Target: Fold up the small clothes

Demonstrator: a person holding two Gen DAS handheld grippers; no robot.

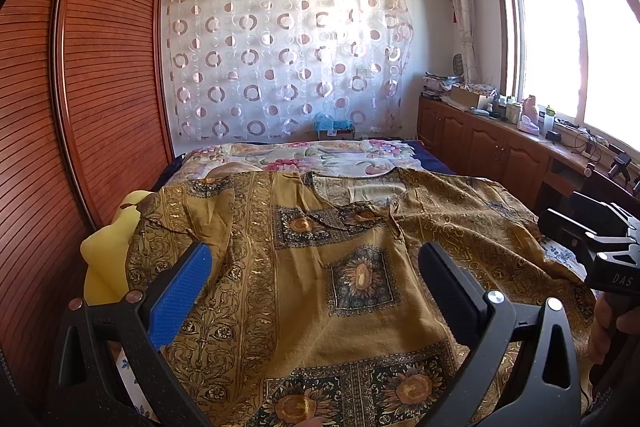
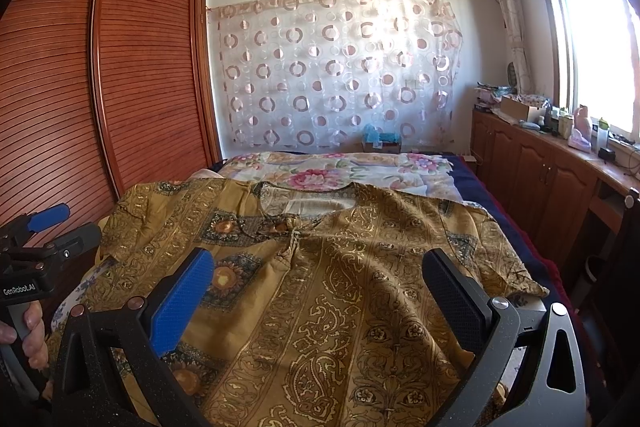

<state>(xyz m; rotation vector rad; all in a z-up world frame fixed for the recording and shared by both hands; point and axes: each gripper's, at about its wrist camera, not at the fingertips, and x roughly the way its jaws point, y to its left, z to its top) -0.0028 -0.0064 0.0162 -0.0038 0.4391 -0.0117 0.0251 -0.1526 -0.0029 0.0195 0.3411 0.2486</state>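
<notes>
As your left wrist camera shows it, your left gripper [image 1: 316,263] hangs released, jaws spread wide above the mustard patterned shirt [image 1: 340,287], gripping nothing. That shirt lies spread front-up on the bed [image 1: 432,163], neckline toward the far wall, its left sleeve over a yellow cushion [image 1: 106,259]. Your other gripper's black body shows at the right edge, a hand [image 1: 612,327] below it.

Through your right wrist camera, your right gripper [image 2: 320,271] is likewise unclenched and empty, poised over the shirt's [image 2: 340,287] right half. A floral quilt [image 2: 340,169] lies beyond the collar. Your left hand [image 2: 30,335] grips its handle at the left edge, beside the louvred wardrobe [image 2: 120,67].
</notes>
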